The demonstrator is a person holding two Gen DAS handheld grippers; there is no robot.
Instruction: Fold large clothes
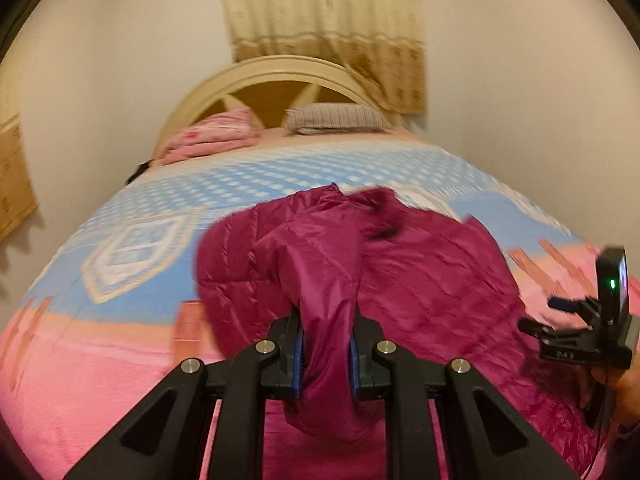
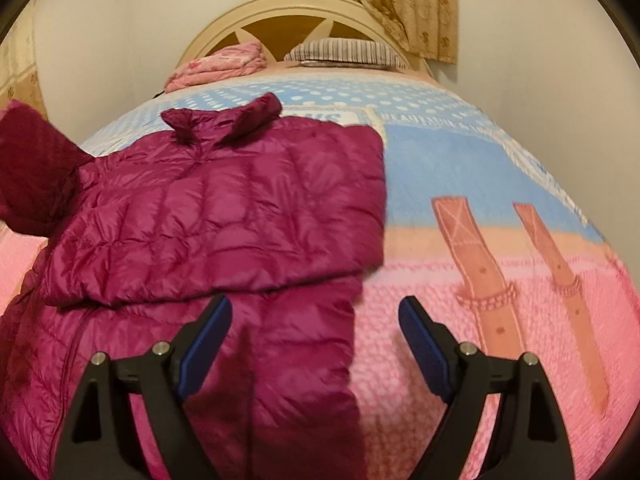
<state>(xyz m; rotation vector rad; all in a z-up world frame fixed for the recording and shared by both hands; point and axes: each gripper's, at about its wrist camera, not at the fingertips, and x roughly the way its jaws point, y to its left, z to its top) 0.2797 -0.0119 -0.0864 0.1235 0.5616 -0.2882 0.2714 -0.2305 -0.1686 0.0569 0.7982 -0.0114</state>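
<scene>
Currently my left gripper (image 1: 326,354) clamps the magenta jacket's sleeve (image 1: 320,264), lifted to fold across the jacket (image 2: 224,208) lying on the bed (image 2: 460,168), toward twelve o'clock of my wide-open, empty right gripper (image 2: 316,344).

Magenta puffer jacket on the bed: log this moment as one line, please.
stage: folding sleeve | left tongs: shut on sleeve | right tongs: open, empty, over magenta puffer jacket | bed: jacket partly folded
</scene>
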